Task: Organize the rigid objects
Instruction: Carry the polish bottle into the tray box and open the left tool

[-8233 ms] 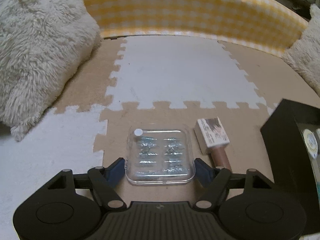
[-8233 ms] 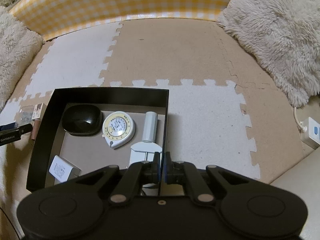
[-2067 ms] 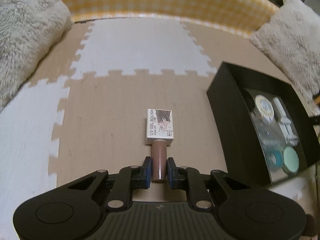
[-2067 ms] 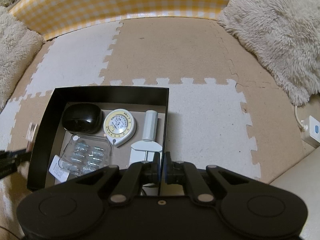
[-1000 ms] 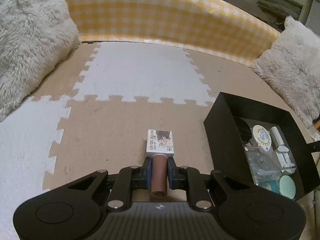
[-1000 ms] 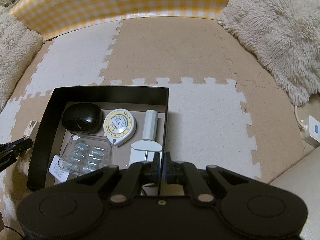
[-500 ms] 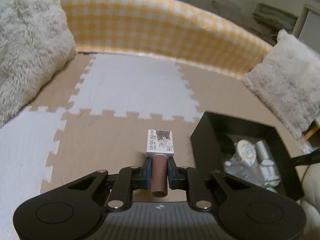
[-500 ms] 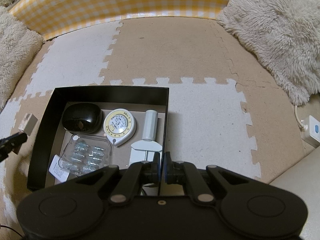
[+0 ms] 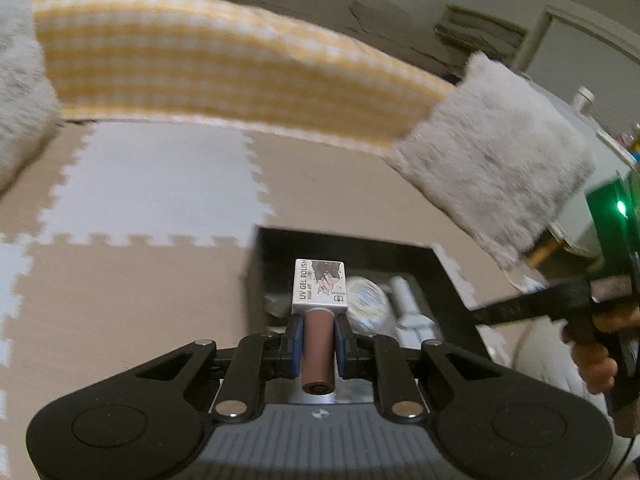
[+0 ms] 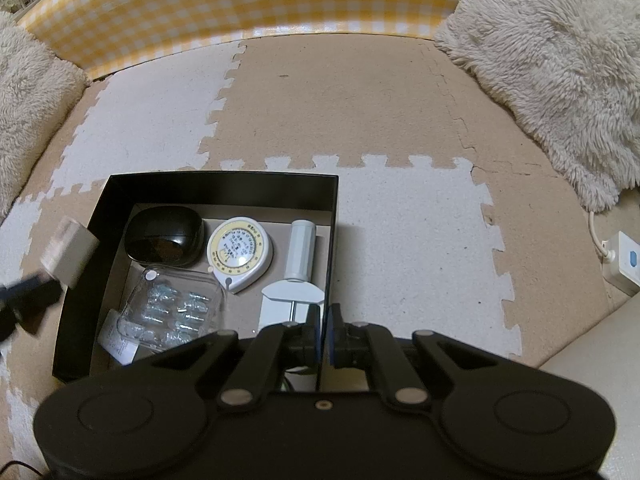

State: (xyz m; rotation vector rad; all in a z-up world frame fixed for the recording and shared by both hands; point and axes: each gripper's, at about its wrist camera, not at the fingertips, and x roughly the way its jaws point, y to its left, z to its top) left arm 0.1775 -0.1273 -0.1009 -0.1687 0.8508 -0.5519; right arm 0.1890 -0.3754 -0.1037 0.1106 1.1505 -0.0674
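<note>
My left gripper (image 9: 317,340) is shut on the UV gel polish bottle (image 9: 319,292), gripping its brown cap and holding it in the air at the left wall of the black box (image 9: 404,254). The bottle shows blurred in the right wrist view (image 10: 70,254), beside the box's left wall (image 10: 82,264). My right gripper (image 10: 324,328) is shut on the box's near right wall. In the box lie a black case (image 10: 164,236), a tape measure (image 10: 239,252), a clear blister case (image 10: 176,308) and a white tool (image 10: 296,276).
Foam puzzle mats (image 10: 320,96) cover the floor. A yellow checked bumper (image 10: 248,4) runs along the back. Fluffy cushions lie at the right (image 10: 560,64) and left (image 10: 28,96). A white power adapter (image 10: 626,262) sits at the far right.
My left gripper lifted the gel polish bottle off the mat and carried it right to the box's left wall. The blister case went into the box earlier. My right gripper stayed put.
</note>
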